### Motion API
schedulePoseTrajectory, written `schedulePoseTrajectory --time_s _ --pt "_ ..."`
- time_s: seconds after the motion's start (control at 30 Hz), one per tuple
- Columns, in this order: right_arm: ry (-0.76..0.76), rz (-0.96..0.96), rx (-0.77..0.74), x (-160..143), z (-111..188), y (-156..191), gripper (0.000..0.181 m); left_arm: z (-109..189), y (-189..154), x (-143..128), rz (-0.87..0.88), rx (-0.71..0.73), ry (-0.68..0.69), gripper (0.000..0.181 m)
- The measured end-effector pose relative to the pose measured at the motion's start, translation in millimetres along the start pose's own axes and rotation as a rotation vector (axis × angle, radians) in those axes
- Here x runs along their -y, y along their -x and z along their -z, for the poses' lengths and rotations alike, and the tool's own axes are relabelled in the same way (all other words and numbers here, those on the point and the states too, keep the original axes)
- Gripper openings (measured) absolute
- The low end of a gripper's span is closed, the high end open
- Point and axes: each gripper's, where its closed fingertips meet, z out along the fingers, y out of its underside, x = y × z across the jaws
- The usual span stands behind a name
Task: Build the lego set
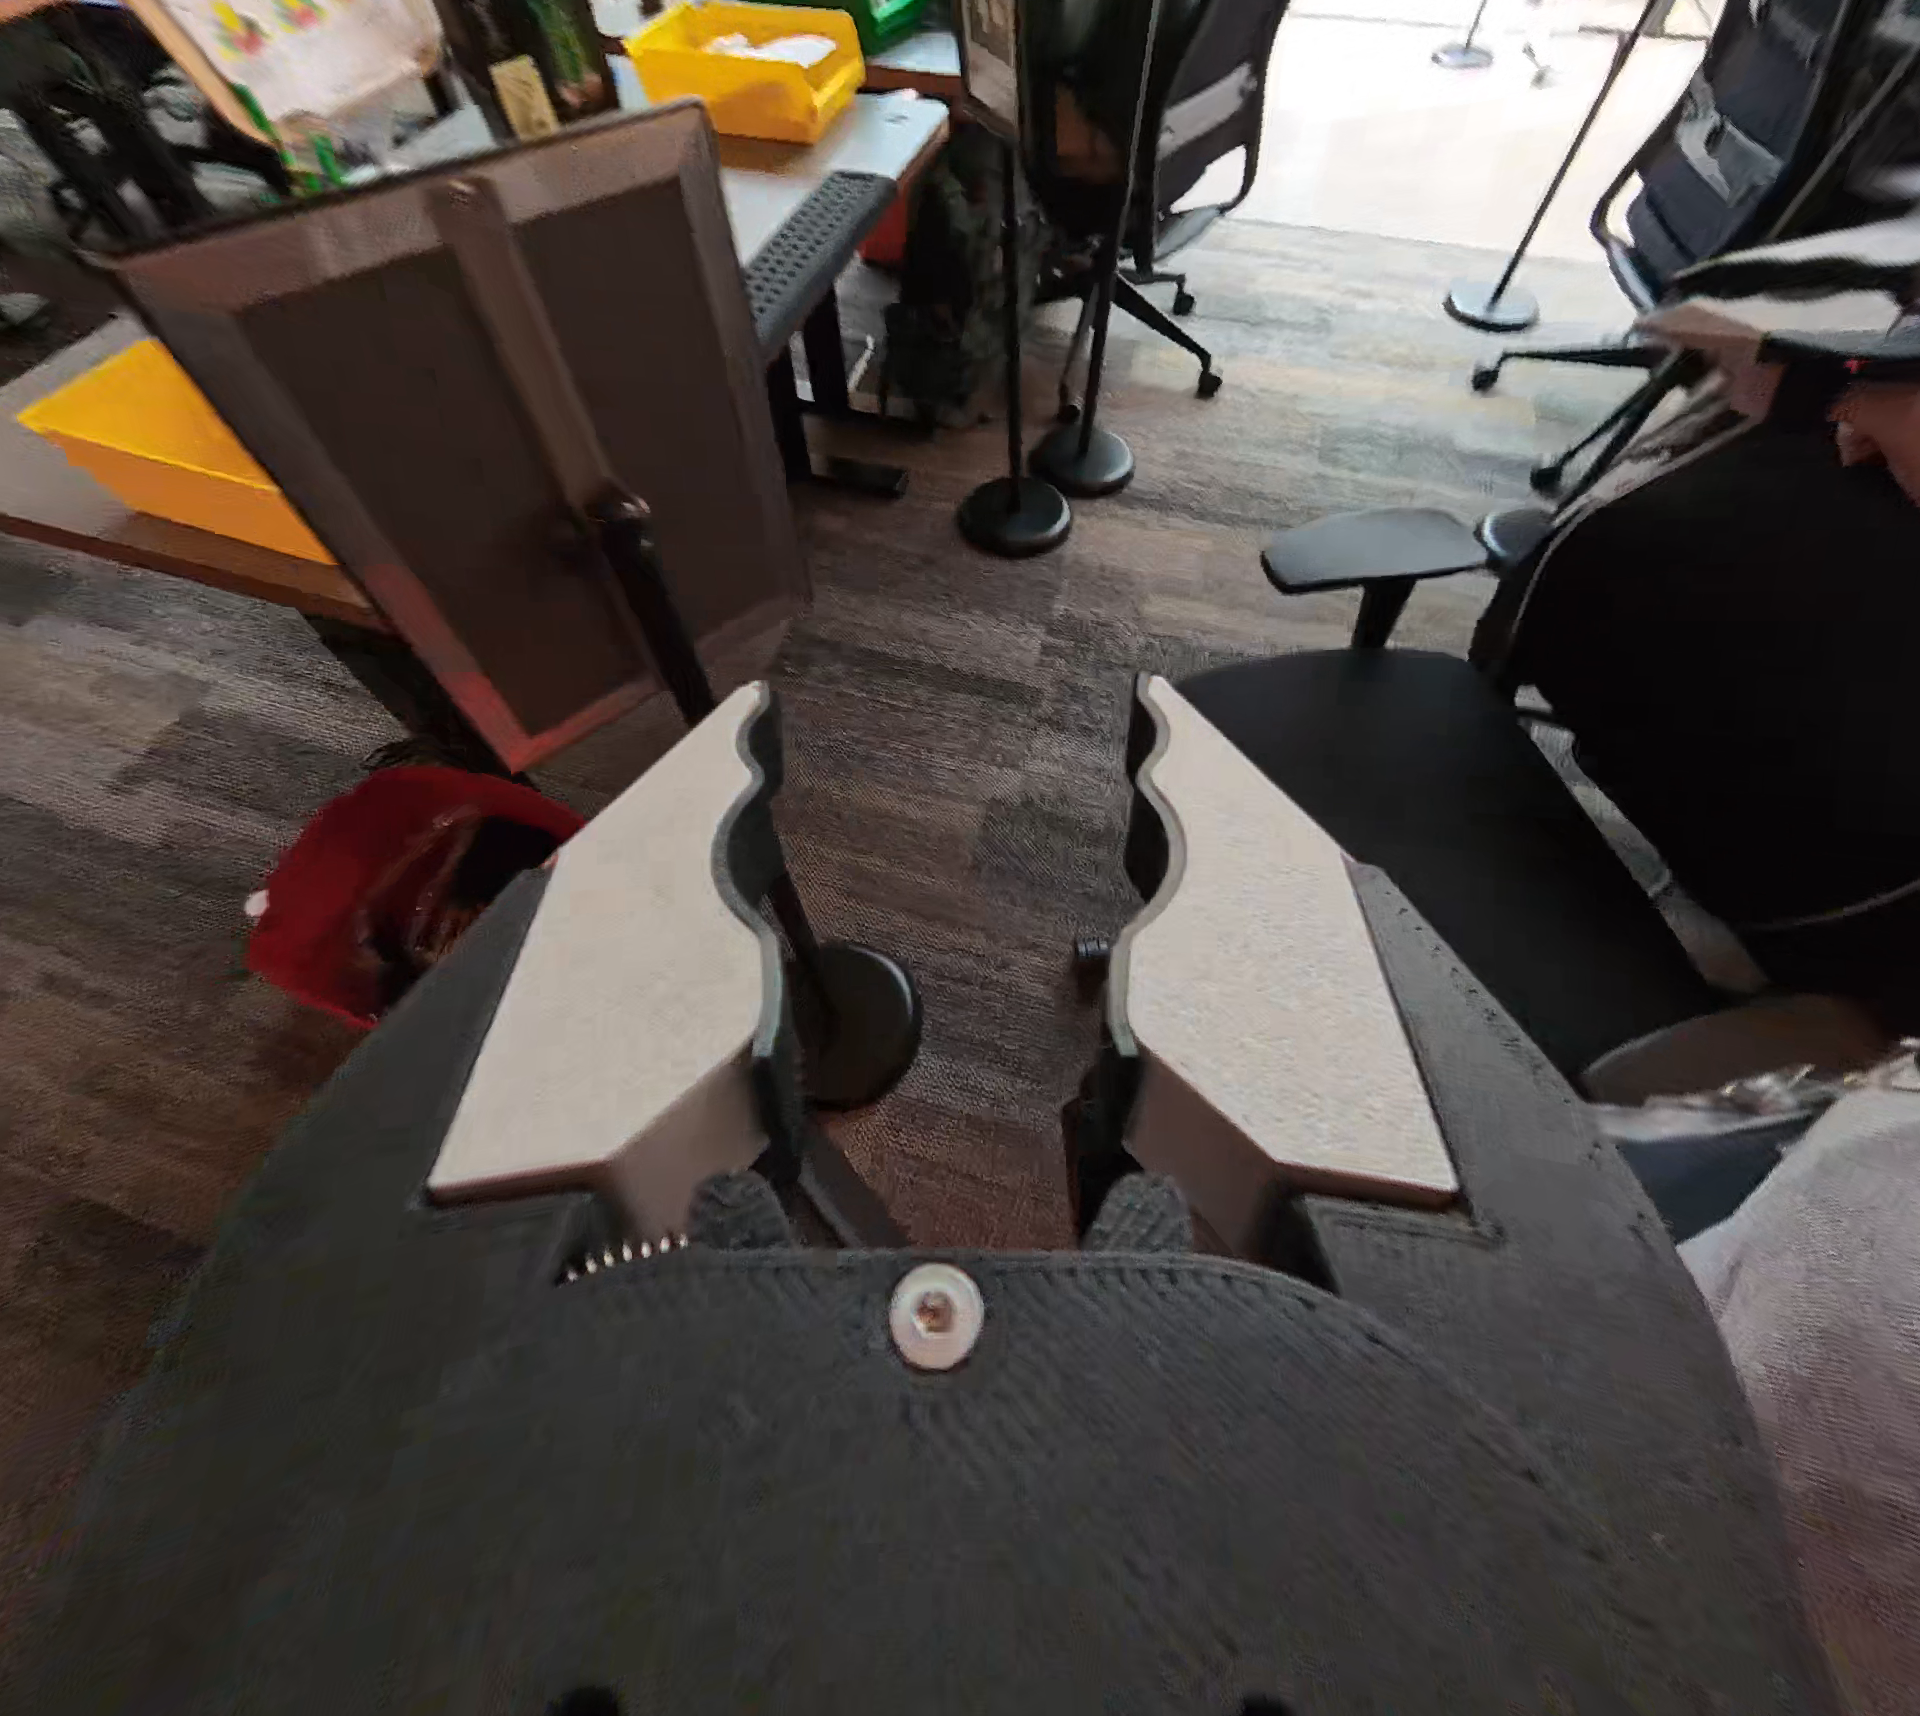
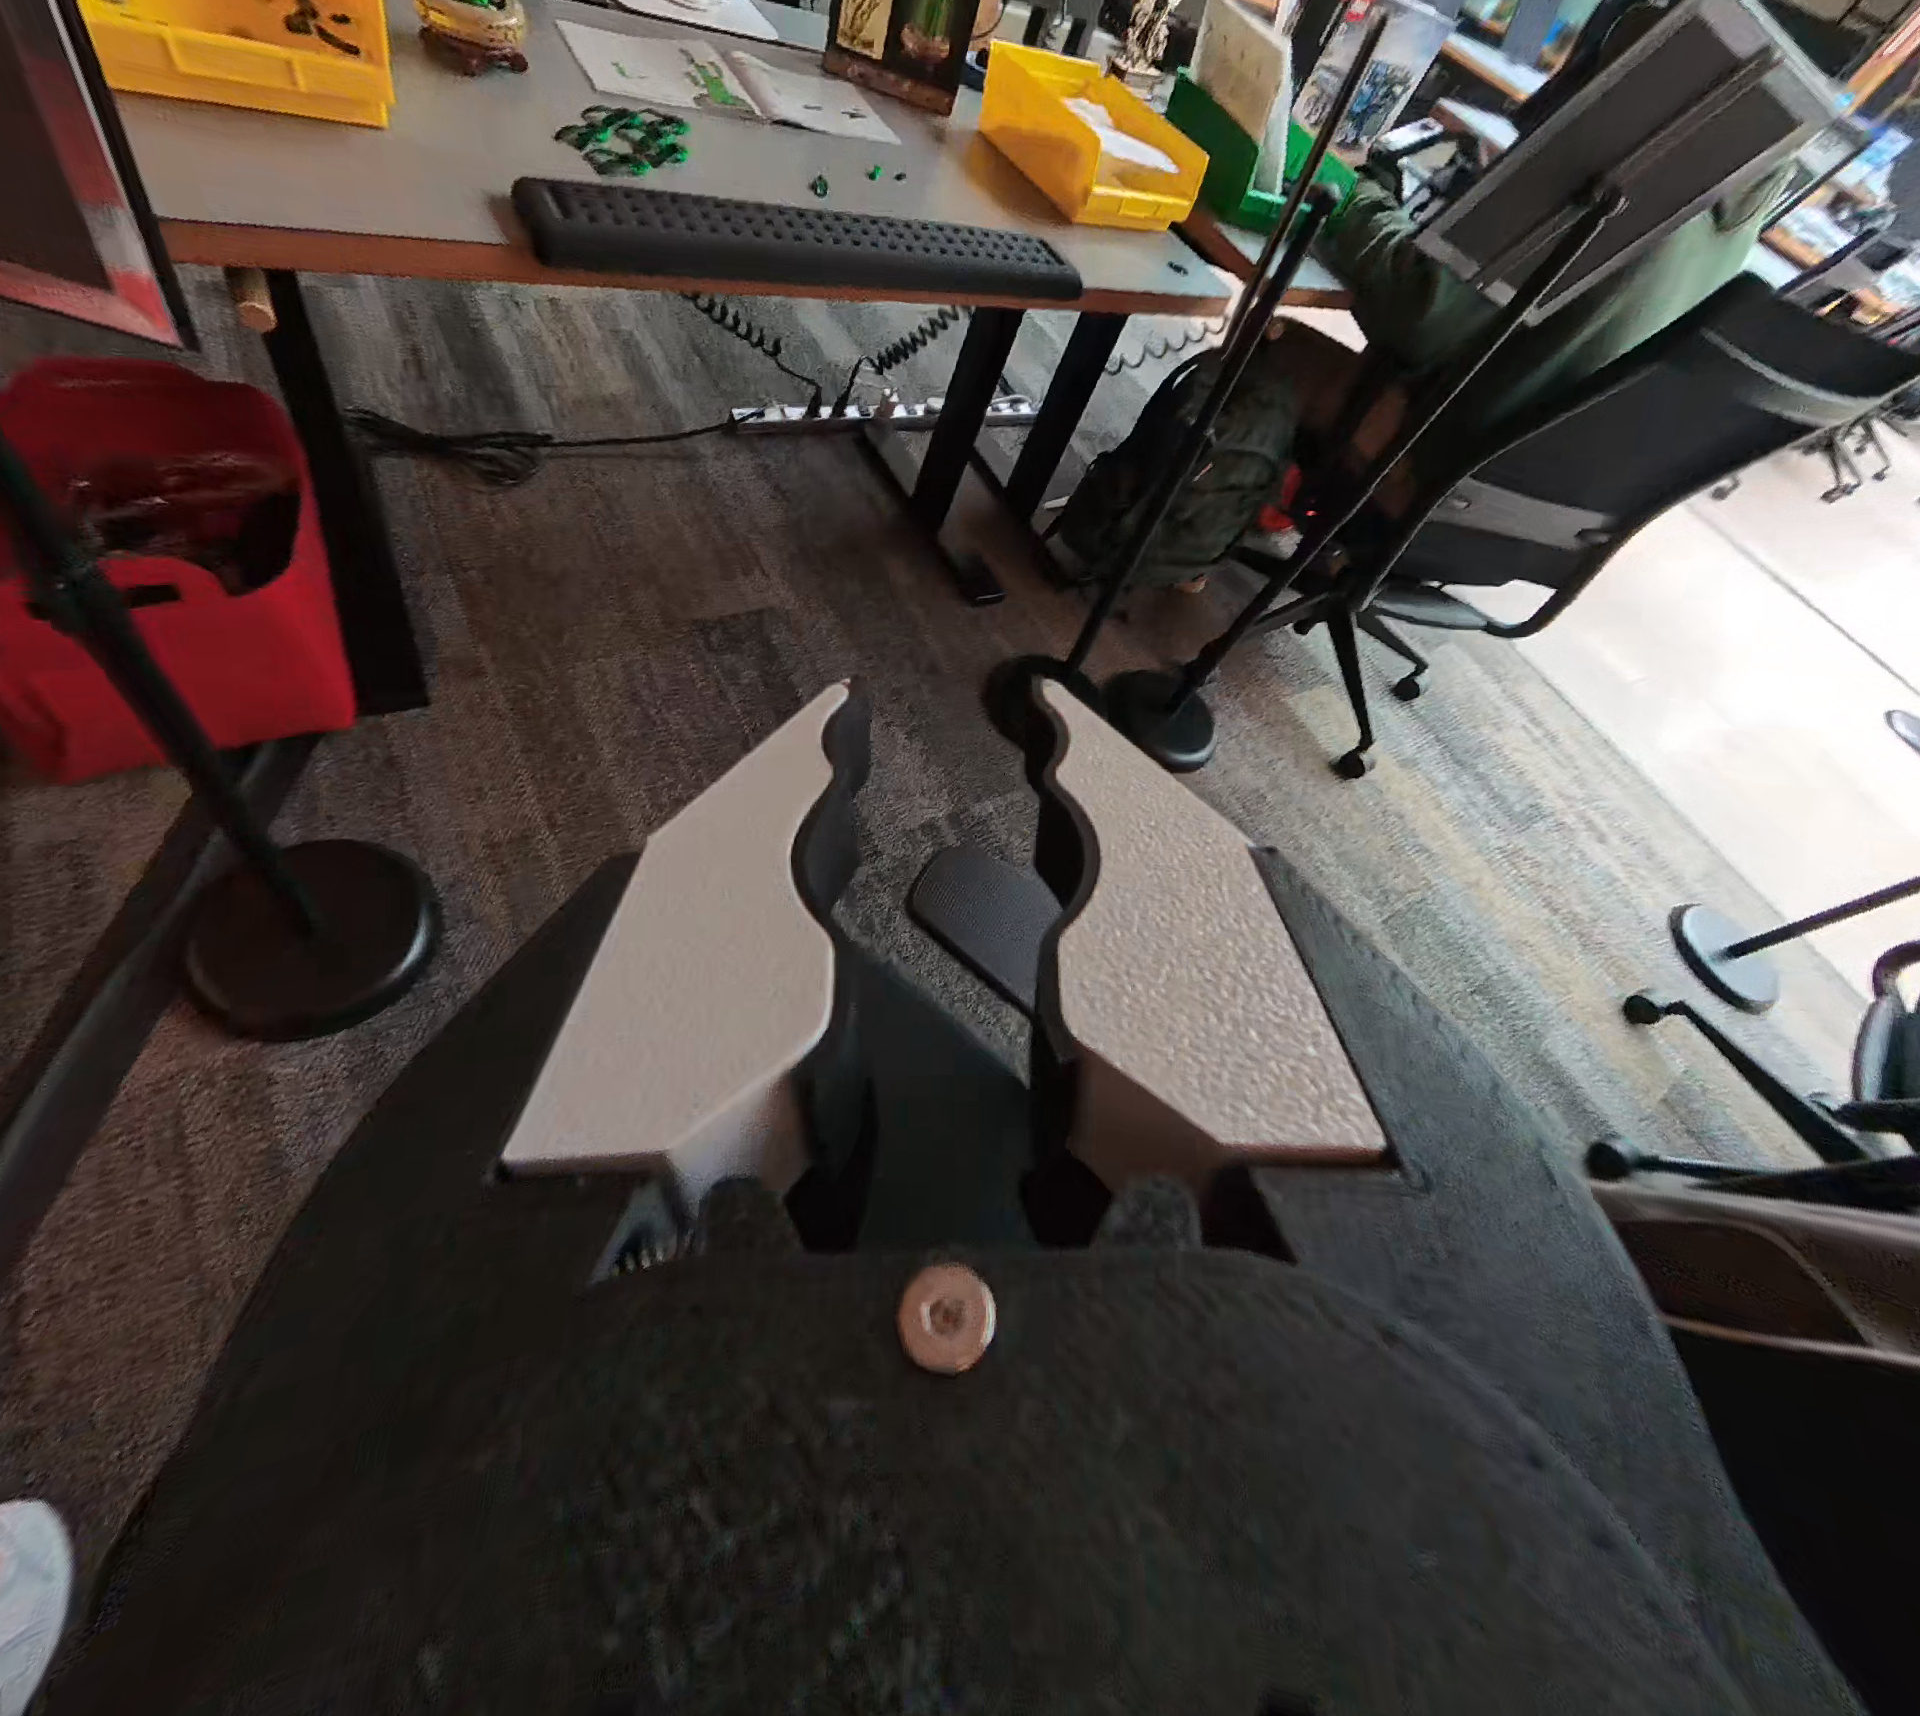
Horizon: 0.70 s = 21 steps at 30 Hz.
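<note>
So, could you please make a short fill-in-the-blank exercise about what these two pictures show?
1. The right gripper has its jaws apart and holds ____.
2. The pile of loose green pieces lies on the table just behind the black ____.
3. The open instruction booklet lies in front of the upright product ____.
4. The bin on the floor beside the table leg is ____ in colour.

Missing words: nothing; wrist rest; box; red
</note>
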Motion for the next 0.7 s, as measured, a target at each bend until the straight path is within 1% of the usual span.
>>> schedulePoseTrajectory --time_s 0.07,0.17,0.23,0.3,0.4,0.5,0.53,0.6,0.63,0.7 --pt "-0.021 0.028 -0.028 22.0 -10.6 -4.8 0.028 16.8 27.6 14.9 0.055 0.029 -0.062 0.065" --pt "-0.029 0.044 -0.063 38.5 -17.8 -17.2 0.028 29.1 61.9 42.7 0.094 0.074 -0.152 0.065" --pt "-0.035 0.031 -0.089 41.3 -19.6 -28.0 0.028 28.0 75.9 65.7 0.099 0.077 -0.203 0.065" --pt "-0.037 0.012 -0.133 40.2 -21.6 -42.1 0.028 19.3 83.7 89.5 0.076 0.06 -0.238 0.064" --pt "-0.034 0.01 -0.201 40.6 -28.7 -64.8 0.031 -5.7 91.0 123.5 0.017 0.021 -0.243 0.064" --pt "-0.084 0.014 -0.281 56.3 -42.4 -93.6 0.038 -38.6 95.5 164.6 -0.01 -0.036 -0.288 0.065" --pt "-0.111 -0.002 -0.304 63.7 -50.2 -104.7 0.045 -50.3 95.7 179.6 -0.004 -0.062 -0.311 0.065" --pt "-0.175 -0.031 -0.32 79.0 -74.9 -126.4 0.066 -74.0 97.2 209.6 0.013 -0.099 -0.365 0.066" --pt "-0.194 -0.055 -0.309 84.8 -93.6 -137.5 0.074 -86.1 98.7 224.5 0.02 -0.111 -0.395 0.066" --pt "-0.185 -0.109 -0.302 91.7 -139.5 -166.4 0.09 -113.8 105.0 253.7 0.023 -0.121 -0.446 0.066"
